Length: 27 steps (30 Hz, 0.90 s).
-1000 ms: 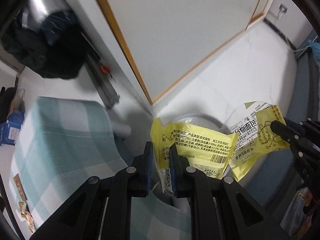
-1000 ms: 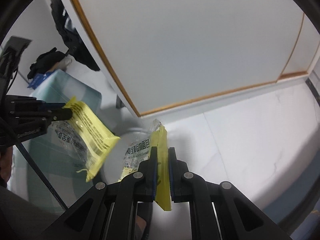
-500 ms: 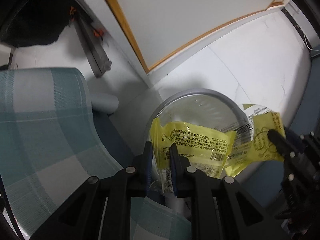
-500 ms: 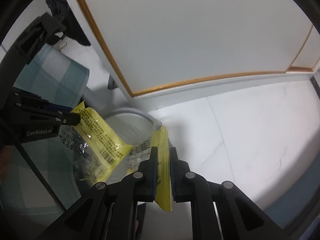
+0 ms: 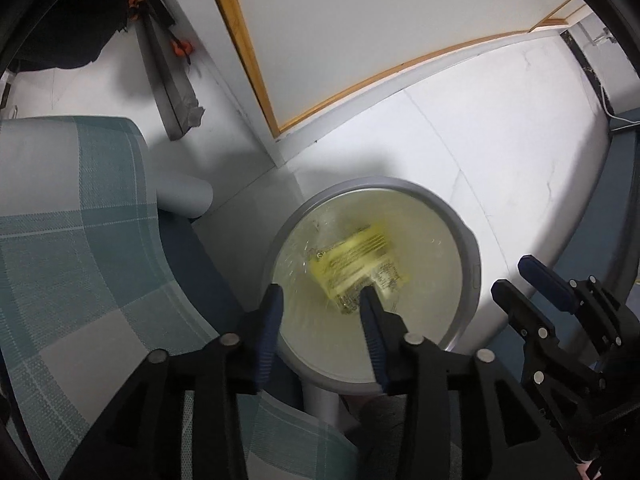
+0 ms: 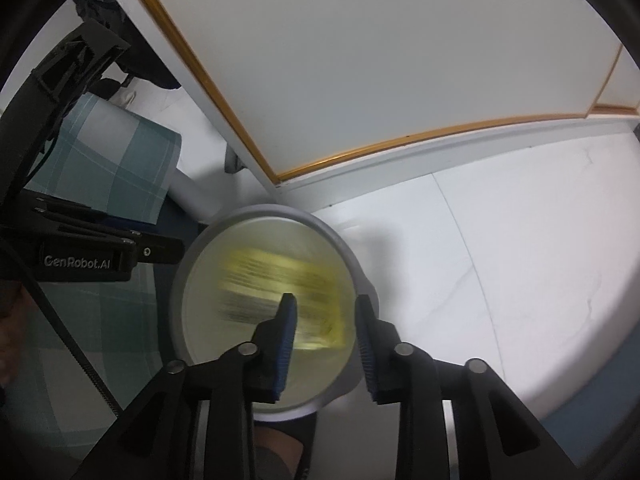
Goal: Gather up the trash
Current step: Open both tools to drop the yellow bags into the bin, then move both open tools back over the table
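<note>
Both yellow printed plastic wrappers (image 5: 356, 264) have dropped into the round grey bin (image 5: 472, 268); left gripper (image 5: 320, 320) and right gripper (image 6: 326, 334) point down above it, fingers just parted, empty.

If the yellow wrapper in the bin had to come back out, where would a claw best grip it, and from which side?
Probably from straight above, through the bin's open top, since the round wall blocks every side approach. Pinch a raised edge of the yellow wrapper: it is thin film, so the flat face offers nothing to close on. Motion blur hides which edge stands highest.
</note>
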{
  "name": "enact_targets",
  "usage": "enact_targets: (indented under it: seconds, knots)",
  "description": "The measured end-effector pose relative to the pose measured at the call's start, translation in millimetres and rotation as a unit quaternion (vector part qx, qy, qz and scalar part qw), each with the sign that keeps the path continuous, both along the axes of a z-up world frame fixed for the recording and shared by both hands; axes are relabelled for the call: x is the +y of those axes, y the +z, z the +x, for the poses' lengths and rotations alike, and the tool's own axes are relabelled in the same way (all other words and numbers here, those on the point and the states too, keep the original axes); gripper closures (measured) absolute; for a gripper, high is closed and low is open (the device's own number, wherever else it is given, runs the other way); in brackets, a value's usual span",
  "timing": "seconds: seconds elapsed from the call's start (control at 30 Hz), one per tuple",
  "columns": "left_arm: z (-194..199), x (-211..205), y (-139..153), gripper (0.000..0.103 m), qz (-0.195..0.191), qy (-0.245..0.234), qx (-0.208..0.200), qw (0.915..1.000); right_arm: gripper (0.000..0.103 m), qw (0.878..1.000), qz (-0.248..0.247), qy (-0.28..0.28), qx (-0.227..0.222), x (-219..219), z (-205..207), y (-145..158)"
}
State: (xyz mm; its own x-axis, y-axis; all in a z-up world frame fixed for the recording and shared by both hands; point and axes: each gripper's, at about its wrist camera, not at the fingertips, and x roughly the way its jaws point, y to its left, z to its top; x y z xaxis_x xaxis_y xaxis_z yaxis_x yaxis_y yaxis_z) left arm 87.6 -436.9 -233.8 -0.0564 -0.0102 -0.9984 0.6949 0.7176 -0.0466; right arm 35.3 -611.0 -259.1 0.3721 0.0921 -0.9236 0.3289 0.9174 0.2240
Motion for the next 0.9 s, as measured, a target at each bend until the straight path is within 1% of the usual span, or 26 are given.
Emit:
enact_targets:
  seconds: [0.03,0.1,0.13,0.2,0.33,0.4,0.43,0.5,0.53,0.6,0.63,0.67,0.7,0.77,0.87,0.9]
  knots:
    - [0,0,4,0.063,-0.004,0.000,-0.005,1.0000,0.073,1.000,0.000,-0.002,-0.002,-1,-2,1]
    - [1,4,10,0.054,-0.015,-0.001,-0.017,0.9997,0.071,1.000,-0.001,-0.007,-0.006,-2,-4,2]
    - [2,6,14,0.052,-0.022,0.000,-0.026,0.9994,0.069,1.000,-0.001,-0.010,-0.009,-3,-6,5]
    - [2,10,23,0.042,-0.034,-0.001,-0.041,0.9986,0.060,1.000,-0.005,-0.018,-0.016,-6,-9,11]
    - [-3,20,55,0.040,-0.072,0.005,-0.073,0.9947,0.058,0.999,-0.011,-0.027,-0.040,-12,-17,33]
    - [-5,27,73,0.036,-0.090,0.013,-0.092,0.9916,0.055,0.998,-0.014,-0.030,-0.053,-13,-18,46]
    - [-6,31,83,0.035,-0.100,0.018,-0.106,0.9892,0.054,0.997,-0.016,-0.032,-0.064,-14,-19,56]
    - [-12,40,106,0.031,-0.114,0.024,-0.135,0.9839,0.050,0.996,-0.021,-0.033,-0.081,-14,-22,73]
    - [-13,45,117,0.030,-0.123,0.030,-0.151,0.9804,0.049,0.995,-0.026,-0.032,-0.095,-12,-23,87]
    - [-13,54,132,0.025,-0.138,0.040,-0.173,0.9744,0.043,0.992,-0.034,-0.029,-0.117,-9,-27,107]
    - [-14,60,141,0.024,-0.145,0.046,-0.184,0.9709,0.042,0.990,-0.039,-0.027,-0.131,-6,-29,120]
    - [-15,68,155,0.021,-0.159,0.055,-0.200,0.9652,0.041,0.988,-0.043,-0.023,-0.145,-1,-29,133]
    - [-16,75,165,0.018,-0.167,0.060,-0.210,0.9613,0.039,0.986,-0.046,-0.020,-0.157,3,-29,143]
    - [-20,91,186,0.016,-0.182,0.076,-0.235,0.9518,0.035,0.981,-0.054,-0.014,-0.185,13,-31,168]
    - [-22,114,210,0.009,-0.199,0.112,-0.262,0.9377,0.028,0.974,-0.063,-0.004,-0.218,28,-37,200]
    - [-23,122,217,0.009,-0.205,0.121,-0.271,0.9327,0.025,0.971,-0.067,0.000,-0.230,33,-38,211]
